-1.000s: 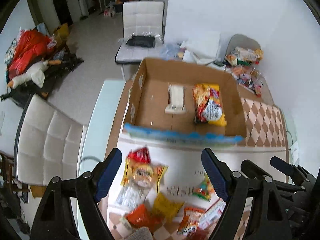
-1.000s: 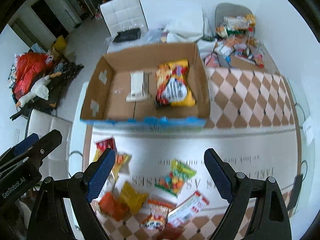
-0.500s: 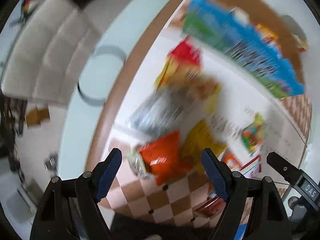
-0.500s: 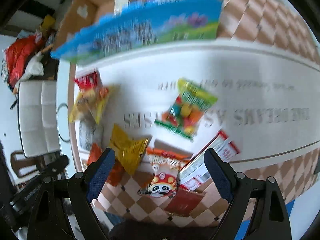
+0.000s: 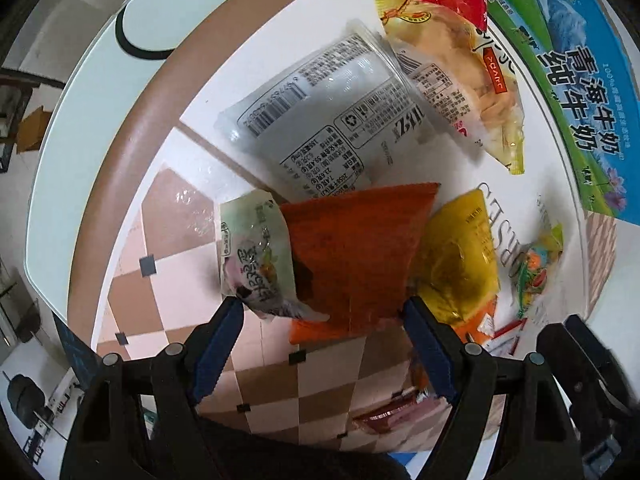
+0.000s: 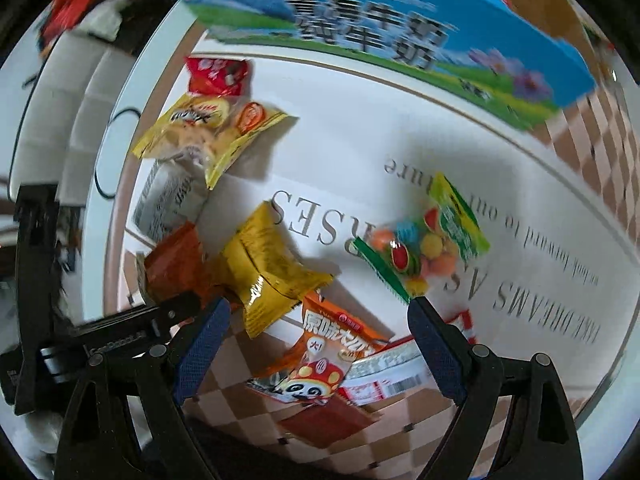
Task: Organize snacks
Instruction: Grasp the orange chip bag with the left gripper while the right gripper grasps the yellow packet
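Note:
Snack packs lie scattered on the table. My left gripper (image 5: 322, 308) is open, low over an orange-red pack (image 5: 356, 248), its fingers either side of the pack's near edge. A pale green pack (image 5: 256, 260), a grey-white pack (image 5: 328, 112), a yellow pack (image 5: 456, 264) and a yellow-and-red pack (image 5: 456, 60) lie around it. My right gripper (image 6: 318, 312) is open above an orange panda pack (image 6: 324, 352). A fruit candy bag (image 6: 424, 248) and the yellow pack (image 6: 268, 268) lie just ahead of it.
The cardboard box's blue-green printed side (image 5: 560, 64) stands at the far side, also in the right view (image 6: 380, 32). A red-and-white packet (image 6: 400, 372) lies by the panda pack. The left gripper's body (image 6: 112, 336) sits close at the right view's left. The table's edge (image 5: 132, 120) runs along the left.
Both grippers have dropped from above the box down close to the loose snacks. The left one now straddles the orange-red pack; the right one hangs over the panda pack.

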Tool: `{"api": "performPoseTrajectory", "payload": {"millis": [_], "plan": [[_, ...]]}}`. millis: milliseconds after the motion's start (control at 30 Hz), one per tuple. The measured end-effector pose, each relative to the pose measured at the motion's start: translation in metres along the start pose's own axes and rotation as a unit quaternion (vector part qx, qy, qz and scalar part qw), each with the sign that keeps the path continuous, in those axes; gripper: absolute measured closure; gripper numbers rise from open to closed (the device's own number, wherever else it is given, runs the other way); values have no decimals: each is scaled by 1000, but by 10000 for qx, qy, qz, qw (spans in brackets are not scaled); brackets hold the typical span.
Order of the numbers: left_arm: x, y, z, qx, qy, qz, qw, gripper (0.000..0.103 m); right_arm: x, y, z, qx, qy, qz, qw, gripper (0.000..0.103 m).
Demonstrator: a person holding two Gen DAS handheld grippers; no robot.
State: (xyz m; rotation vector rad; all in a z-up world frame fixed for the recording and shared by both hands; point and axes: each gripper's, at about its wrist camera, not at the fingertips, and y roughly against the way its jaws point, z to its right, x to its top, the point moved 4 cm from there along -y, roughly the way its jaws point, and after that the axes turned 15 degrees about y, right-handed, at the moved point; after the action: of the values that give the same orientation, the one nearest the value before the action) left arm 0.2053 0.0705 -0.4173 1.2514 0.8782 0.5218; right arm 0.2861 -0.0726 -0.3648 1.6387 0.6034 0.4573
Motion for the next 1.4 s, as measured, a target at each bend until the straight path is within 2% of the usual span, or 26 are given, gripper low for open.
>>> {"api": "performPoseTrajectory", "payload": {"millis": [200,400,600,733,767,900,1033,1100,1133,1333,1400], "plan": [[-3,-7,0,53,-188,245,9995,26,12,-7,-13,-168,587,-227,9979,12],[-5,-8,-14,87,-450,305,9985,26,23,-39,-23,-75,784,-590,9952,23],[-3,-9,-35,120,-420,193,9989,26,34,-72,-31,74,888,-852,9924,32],[-6,-10,-40,106,-375,170,9991,26,33,-70,-31,221,805,-821,9931,52],[-10,-12,-39,113,-387,184,9990,26,31,-69,-29,138,777,-846,9933,53],[-18,-15,-29,209,-485,337,9980,26,19,-66,-11,72,528,-943,9941,53],[-19,-26,-17,291,-465,471,9974,26,11,-69,5,457,117,-1061,9932,49],[-21,-33,-12,333,-481,549,9968,37,10,-72,9,521,31,-1088,9927,44],[-23,-32,-14,329,-498,567,9966,40,10,-73,10,521,9,-1093,9926,42],[-28,-33,1,422,-650,759,9941,46,10,-81,5,405,36,-1081,9933,40],[-27,-31,4,435,-668,794,9937,50,10,-80,1,335,86,-1012,9943,46]]}}
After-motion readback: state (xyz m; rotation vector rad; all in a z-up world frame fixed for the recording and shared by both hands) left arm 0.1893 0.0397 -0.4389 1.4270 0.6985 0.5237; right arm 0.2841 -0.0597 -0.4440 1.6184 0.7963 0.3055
